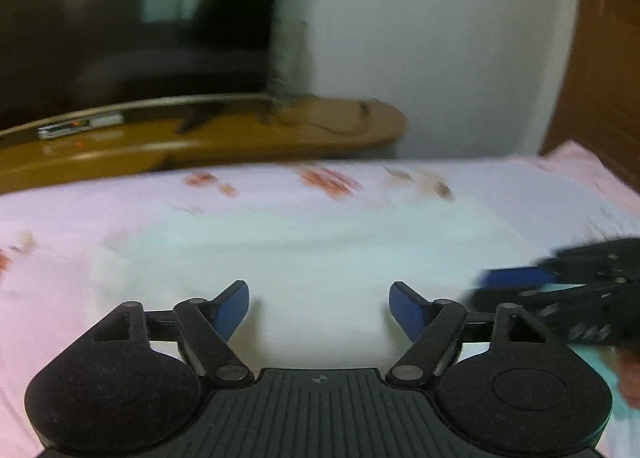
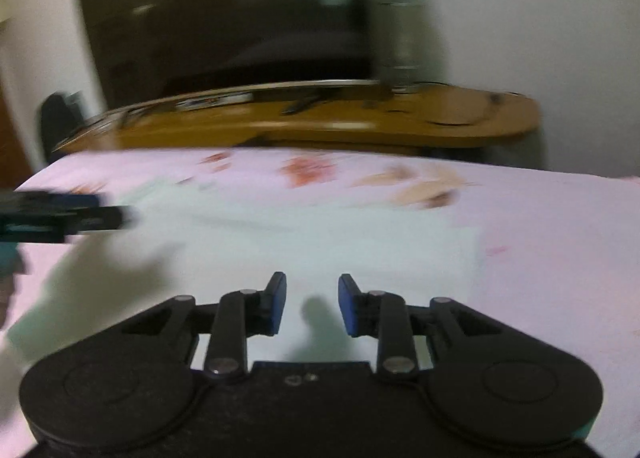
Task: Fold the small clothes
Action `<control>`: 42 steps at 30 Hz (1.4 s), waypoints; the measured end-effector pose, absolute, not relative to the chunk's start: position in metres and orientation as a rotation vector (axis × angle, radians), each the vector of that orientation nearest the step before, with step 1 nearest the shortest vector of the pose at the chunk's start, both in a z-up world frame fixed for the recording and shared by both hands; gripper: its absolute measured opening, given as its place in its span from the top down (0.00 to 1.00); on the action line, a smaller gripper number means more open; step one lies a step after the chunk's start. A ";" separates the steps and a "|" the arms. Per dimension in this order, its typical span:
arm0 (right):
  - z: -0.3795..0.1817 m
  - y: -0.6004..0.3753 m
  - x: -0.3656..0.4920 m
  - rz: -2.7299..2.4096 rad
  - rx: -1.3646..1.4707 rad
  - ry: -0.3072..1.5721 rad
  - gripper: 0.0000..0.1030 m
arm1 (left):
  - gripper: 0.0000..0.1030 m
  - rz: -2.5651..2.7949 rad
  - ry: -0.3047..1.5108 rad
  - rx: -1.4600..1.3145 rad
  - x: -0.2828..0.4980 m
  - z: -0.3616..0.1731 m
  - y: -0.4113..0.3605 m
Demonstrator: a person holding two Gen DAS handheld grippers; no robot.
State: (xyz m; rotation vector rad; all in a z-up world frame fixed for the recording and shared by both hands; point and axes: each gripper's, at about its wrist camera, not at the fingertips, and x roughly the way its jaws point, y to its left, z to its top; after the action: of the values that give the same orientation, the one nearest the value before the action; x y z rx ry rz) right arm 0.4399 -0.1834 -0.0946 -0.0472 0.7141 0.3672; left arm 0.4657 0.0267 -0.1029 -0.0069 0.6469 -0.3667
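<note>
- Right, left gripper (image 1: 319, 308): jaws spread wide, nothing between the blue pads (image 1: 234, 308), hanging over the pale garment (image 1: 320, 250) without clear contact.
- Right gripper (image 2: 312, 304): jaws apart but narrower than the left, gap empty, no cloth pinched; a small shadow sits on the fabric just under the gap.
- In the left wrist view the right gripper shows at the right edge, blurred, blue pad pointing inward over the garment's right side; whether it touches the cloth I can't tell.
- In the right wrist view the left gripper shows at the left edge, blurred, above the garment's left side.
- Garment: whitish, faint mint tint, lying flat on the pink sheet (image 1: 60, 226), directly in front of both grippers; its right edge is visible in the right wrist view, with pink sheet beyond it.
- Sheet has reddish and tan printed patches (image 2: 308, 170) along its far side, past the garment.
- Behind the bed: a curved wooden shelf (image 2: 480, 126) carrying dark cables and a small box, detail blurred.
- Farthest back: a dark TV screen (image 2: 224, 22) against a white wall (image 1: 440, 38), light glare on the glass.
- Both views motion-blurred.
</note>
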 end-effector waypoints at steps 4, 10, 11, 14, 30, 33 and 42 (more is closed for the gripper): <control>-0.108 -0.162 0.426 0.372 -0.162 0.745 0.73 | 0.24 -0.349 0.669 0.091 0.455 -0.120 0.025; -0.096 -0.240 0.407 0.176 -0.073 0.743 0.79 | 0.24 -0.215 0.694 0.041 0.431 -0.110 0.081; -0.092 -0.247 0.401 0.154 -0.043 0.741 0.78 | 0.24 -0.198 0.686 0.024 0.423 -0.103 0.080; -0.077 -0.241 0.377 0.170 0.023 0.671 0.73 | 0.24 -0.212 0.643 -0.063 0.398 -0.091 0.062; -0.104 -0.201 0.307 0.214 -0.024 0.768 0.75 | 0.24 -0.122 0.701 0.025 0.329 -0.123 0.040; -0.103 -0.231 0.304 0.159 0.000 0.769 0.76 | 0.24 -0.108 0.701 0.016 0.326 -0.125 0.056; -0.092 -0.247 0.299 0.116 0.037 0.708 0.73 | 0.24 -0.047 0.719 -0.032 0.334 -0.122 0.070</control>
State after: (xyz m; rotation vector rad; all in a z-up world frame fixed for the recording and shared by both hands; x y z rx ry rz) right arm 0.2986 -0.2470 -0.0919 0.0368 0.7077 0.1159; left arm 0.3339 0.0700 -0.1218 -0.0317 0.7186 -0.0469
